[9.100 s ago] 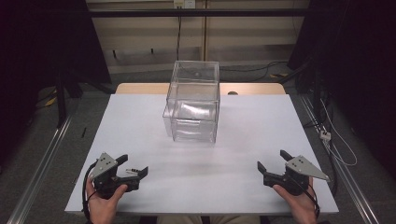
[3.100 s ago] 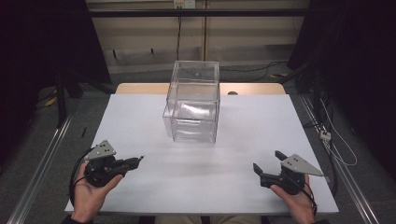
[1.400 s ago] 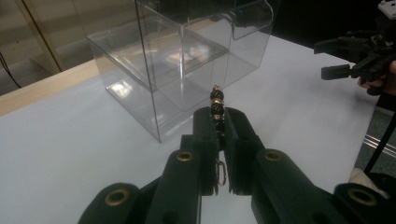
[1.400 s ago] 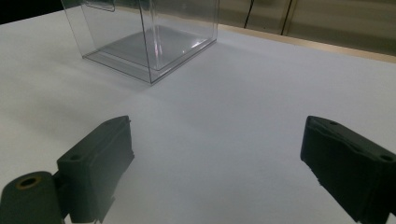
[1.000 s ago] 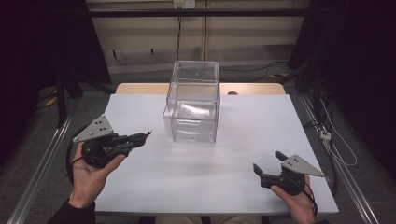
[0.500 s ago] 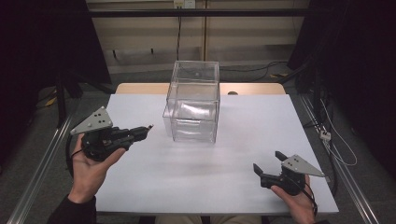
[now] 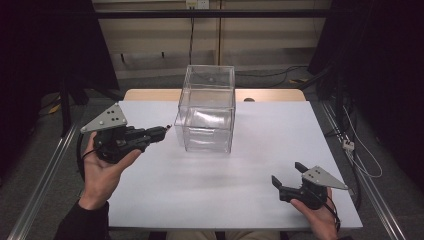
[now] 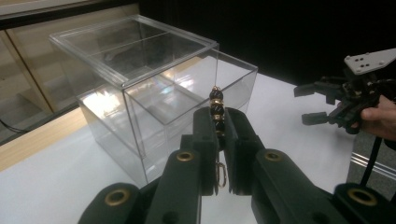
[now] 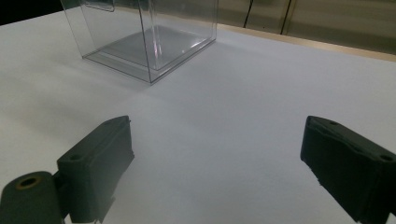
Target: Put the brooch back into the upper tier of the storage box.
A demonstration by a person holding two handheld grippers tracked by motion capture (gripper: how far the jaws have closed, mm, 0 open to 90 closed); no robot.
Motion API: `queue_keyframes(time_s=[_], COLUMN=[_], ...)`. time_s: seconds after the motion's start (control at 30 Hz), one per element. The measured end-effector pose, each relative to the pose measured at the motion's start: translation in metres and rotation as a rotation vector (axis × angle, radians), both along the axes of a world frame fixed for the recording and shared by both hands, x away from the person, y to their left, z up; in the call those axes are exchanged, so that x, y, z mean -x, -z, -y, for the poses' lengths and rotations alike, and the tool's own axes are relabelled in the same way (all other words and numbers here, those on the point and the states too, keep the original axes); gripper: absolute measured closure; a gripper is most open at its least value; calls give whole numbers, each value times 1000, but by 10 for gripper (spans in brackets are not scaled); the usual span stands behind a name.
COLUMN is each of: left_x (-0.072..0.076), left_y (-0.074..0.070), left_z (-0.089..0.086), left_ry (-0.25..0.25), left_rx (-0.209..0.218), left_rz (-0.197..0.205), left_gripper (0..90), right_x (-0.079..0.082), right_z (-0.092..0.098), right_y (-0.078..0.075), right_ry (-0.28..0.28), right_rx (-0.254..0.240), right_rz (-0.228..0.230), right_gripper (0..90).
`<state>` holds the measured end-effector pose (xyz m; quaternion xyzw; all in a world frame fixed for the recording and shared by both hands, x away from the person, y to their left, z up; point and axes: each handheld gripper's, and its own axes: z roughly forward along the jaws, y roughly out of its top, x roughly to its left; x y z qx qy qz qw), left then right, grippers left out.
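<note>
My left gripper (image 8: 223, 116) is shut on a short string of black and gold beads (image 8: 216, 105), which sticks up past the fingertips; a gold ring hangs below between the jaws. In the high view the left gripper (image 7: 162, 131) is held above the table, pointing at the left side of a clear plastic box (image 7: 207, 107) and a little apart from it. The box (image 8: 154, 88) has a clear lid on top and stands close ahead in the left gripper view. My right gripper (image 7: 287, 173) rests open near the front right of the table, nothing between its jaws (image 9: 219, 154).
The white tabletop (image 7: 240, 170) stretches between the box (image 9: 149, 32) and the right gripper. A wooden strip (image 7: 270, 94) runs along the far edge. Metal rails flank the table, and cables lie at the right. The right hand's gripper (image 8: 327, 100) appears far off in the left gripper view.
The left gripper, open at the front left in the oldest frame, is shut in the later ones and has risen and moved toward the box. The right gripper has stayed put.
</note>
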<state>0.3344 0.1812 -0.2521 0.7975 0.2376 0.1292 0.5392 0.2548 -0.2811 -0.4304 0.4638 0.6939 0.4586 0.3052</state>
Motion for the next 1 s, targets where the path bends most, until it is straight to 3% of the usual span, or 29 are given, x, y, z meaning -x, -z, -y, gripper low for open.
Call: queue_keyframes(time_s=[0.27, 1.0], left_x=[-1, -13], left_y=[-7, -13], left_z=[10, 26], left_ry=[17, 37], left_rx=[4, 6], left_rz=[17, 5], left_gripper=[841, 841], right_x=[0, 1], right_z=[0, 0], right_y=[0, 0], right_ry=[3, -1], right_rx=[-1, -1], right_rz=[1, -1], right_gripper=[87, 87])
